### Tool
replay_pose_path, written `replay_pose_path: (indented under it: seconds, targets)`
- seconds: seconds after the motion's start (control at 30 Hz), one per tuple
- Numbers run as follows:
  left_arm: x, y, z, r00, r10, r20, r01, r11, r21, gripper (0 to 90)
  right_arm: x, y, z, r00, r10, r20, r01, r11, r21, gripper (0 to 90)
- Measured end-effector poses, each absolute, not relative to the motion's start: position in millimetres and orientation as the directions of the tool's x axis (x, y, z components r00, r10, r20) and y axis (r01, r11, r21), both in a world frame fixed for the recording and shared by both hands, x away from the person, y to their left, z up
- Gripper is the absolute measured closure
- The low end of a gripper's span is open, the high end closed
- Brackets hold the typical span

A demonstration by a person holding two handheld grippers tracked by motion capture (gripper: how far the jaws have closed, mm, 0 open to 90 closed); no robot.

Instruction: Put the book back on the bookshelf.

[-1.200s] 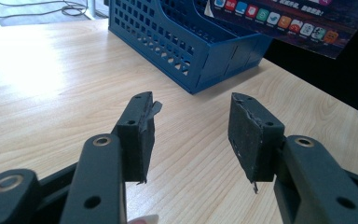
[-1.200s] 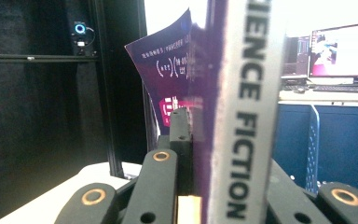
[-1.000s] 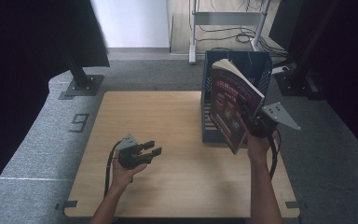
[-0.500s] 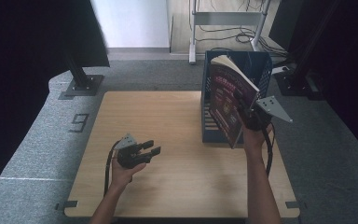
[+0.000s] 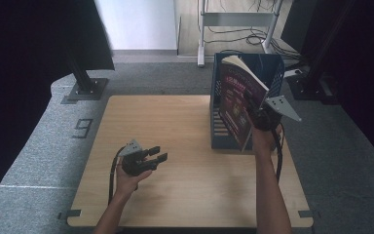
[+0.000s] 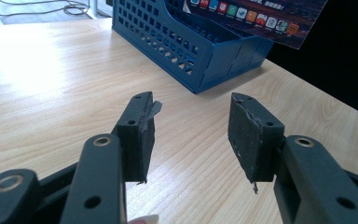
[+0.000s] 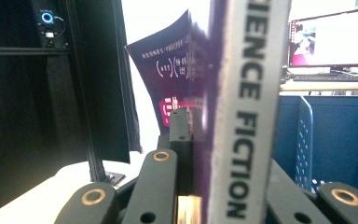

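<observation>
**Book carried up over the blue file box**

While I watch from the high view, my right gripper [image 5: 259,116] has its jaws clamped on a purple book [image 5: 239,100], gripping it by the spine edge and holding it upright and tilted, just above the open top of the blue file box [image 5: 219,131] at the table's far right edge. Against the earlier frames, the book has drifted a little away from the near edge and further over the box; a second ago it hung more in front of the box's near end. I judge that means the book is being lined up for dropping into a slot, though it has not yet gone in. My left gripper [image 5: 148,157] rests low over the table [image 5: 175,195] toward the near left corner, where it was a second ago.

From the left gripper view, the jaws stand apart with nothing between them, only bare wood below. The file box [image 6: 200,51] sits ahead, and the lower corner of the book [image 6: 265,18] hangs over it.

From the right gripper view, the jaws are closed hard on the book [image 7: 242,107], its grey spine lettering running up the middle. The box wall [image 7: 335,140] shows to the right, behind and below the book.
</observation>
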State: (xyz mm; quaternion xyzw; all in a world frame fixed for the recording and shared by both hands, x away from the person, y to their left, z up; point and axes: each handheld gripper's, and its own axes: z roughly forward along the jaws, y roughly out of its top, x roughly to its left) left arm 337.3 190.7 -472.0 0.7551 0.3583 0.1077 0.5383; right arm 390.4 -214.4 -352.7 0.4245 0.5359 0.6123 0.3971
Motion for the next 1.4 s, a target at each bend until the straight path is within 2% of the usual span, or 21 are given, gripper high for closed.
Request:
replay_pose_path:
  seconds: [1.4]
  targets:
    - [339.7,194.5,-472.5,0.722,0.651,-0.233,0.427,-0.154,0.891,51.1,447.7,-194.3,-356.2,-0.234,0.968,0.089,0.006,-0.09,0.996,81.5]
